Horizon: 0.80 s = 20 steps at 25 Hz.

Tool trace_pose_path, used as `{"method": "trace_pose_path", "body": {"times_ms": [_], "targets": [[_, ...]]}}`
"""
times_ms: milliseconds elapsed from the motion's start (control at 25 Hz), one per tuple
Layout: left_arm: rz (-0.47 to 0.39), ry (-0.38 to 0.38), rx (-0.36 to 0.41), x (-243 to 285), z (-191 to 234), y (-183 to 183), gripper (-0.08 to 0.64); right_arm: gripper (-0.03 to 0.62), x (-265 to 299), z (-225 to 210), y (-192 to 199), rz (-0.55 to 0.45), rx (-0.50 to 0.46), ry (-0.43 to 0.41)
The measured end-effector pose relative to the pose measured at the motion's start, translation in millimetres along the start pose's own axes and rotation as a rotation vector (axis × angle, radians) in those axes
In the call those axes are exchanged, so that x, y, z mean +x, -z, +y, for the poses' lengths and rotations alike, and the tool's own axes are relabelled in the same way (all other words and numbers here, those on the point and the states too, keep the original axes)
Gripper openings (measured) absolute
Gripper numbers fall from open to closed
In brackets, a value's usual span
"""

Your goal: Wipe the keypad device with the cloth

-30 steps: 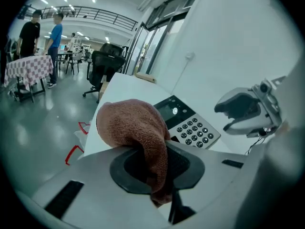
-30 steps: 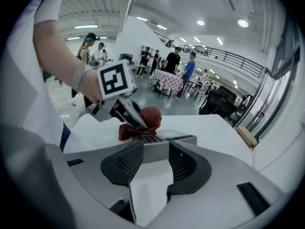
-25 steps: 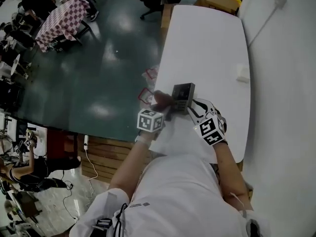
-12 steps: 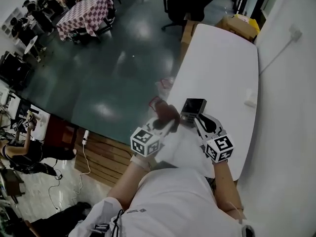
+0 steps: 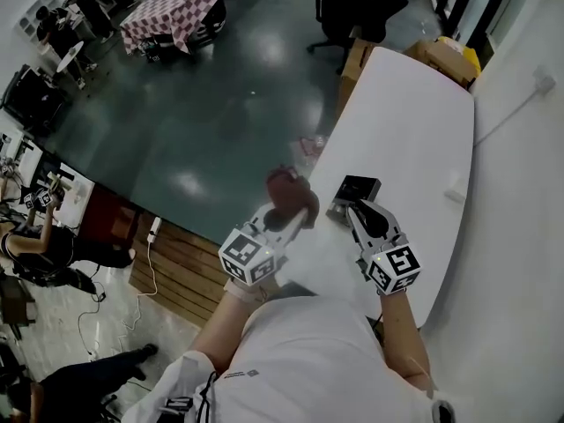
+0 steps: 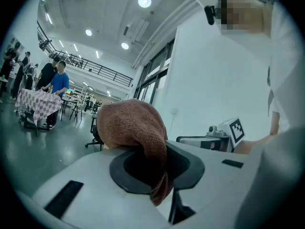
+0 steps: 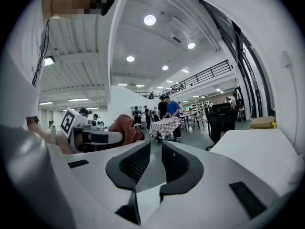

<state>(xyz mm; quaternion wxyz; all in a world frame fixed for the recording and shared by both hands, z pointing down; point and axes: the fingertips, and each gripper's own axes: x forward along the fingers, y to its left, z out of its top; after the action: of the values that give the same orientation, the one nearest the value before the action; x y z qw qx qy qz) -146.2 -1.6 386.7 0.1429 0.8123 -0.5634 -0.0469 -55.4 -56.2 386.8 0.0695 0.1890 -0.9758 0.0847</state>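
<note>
Both grippers have been raised since a second ago, and the brown cloth (image 5: 284,186) has been drawn apart from the keypad device (image 5: 357,189). The cloth is pinched in the left gripper (image 5: 298,218) at the left edge of the white table (image 5: 414,122). The jaws of the right gripper (image 5: 359,211) have just been closing; a narrow gap is kept, with nothing between them. The device is left lying near that edge, at the near end. Open tabletop is seen beyond it, up to a cardboard box (image 5: 441,55).

Right gripper (image 7: 155,151) jaws just closing, narrow gap empty. Left of jaws: left gripper (image 7: 95,137), brown cloth (image 7: 127,127) at tip.
</note>
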Motion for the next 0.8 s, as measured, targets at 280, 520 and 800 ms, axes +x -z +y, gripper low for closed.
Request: {"method": "trace_pose_path", "body": {"times_ms": [280,520,800], "targets": [[-0.027,-0.012,0.009,-3.7,1.0,-7.3,0.055,0.081,1.7,6.4,-7.0,-0.014,-0.011,-0.015],[-0.036,-0.015,0.01,-8.0,1.4,-10.8,0.055,0.06,2.3,7.1,-5.9,0.005,-0.002,0.0],[-0.038,-0.031,0.013,-11.8,2.0,-11.8,0.055,0.06,0.5,9.4,-7.6,0.001,-0.006,-0.002]]}}
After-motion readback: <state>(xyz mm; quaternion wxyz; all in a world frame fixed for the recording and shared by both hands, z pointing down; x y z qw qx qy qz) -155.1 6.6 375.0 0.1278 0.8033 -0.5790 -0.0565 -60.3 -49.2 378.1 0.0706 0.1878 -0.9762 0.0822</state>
